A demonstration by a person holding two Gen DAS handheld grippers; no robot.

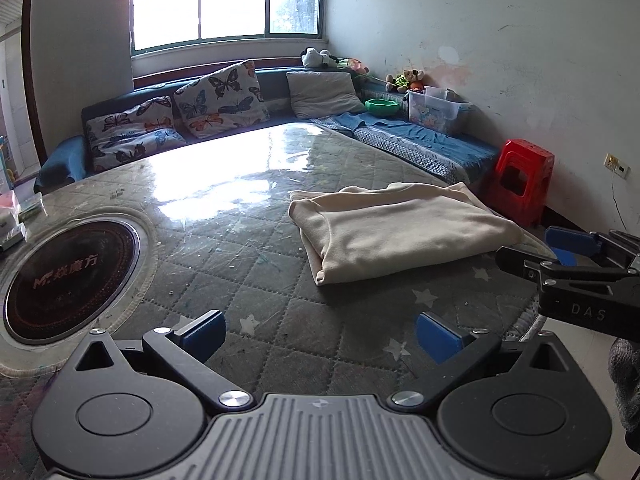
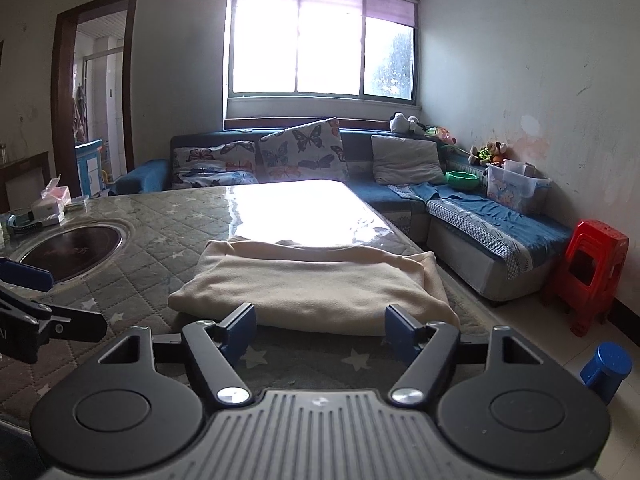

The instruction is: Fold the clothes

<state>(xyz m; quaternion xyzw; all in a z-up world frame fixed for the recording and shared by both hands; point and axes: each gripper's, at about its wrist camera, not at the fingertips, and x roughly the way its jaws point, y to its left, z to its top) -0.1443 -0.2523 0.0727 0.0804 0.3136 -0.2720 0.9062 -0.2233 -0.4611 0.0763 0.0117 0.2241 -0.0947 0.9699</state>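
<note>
A cream garment [image 1: 400,226] lies folded into a thick rectangle on the quilted table cover [image 1: 256,264], toward the table's right edge. My left gripper [image 1: 320,334] stands open above the bare cover, well short of the garment and to its left. In the right wrist view the same garment [image 2: 312,284] lies just beyond my right gripper [image 2: 322,332], which is open with nothing between its blue pads. The right gripper [image 1: 560,244] also shows at the right edge of the left wrist view, beside the garment's near right corner.
A round black induction plate [image 1: 68,276] is set into the table at the left. Small boxes [image 2: 52,204] sit at the far left edge. A blue corner sofa [image 2: 460,204] with cushions runs behind. A red stool [image 2: 592,272] stands on the floor at right.
</note>
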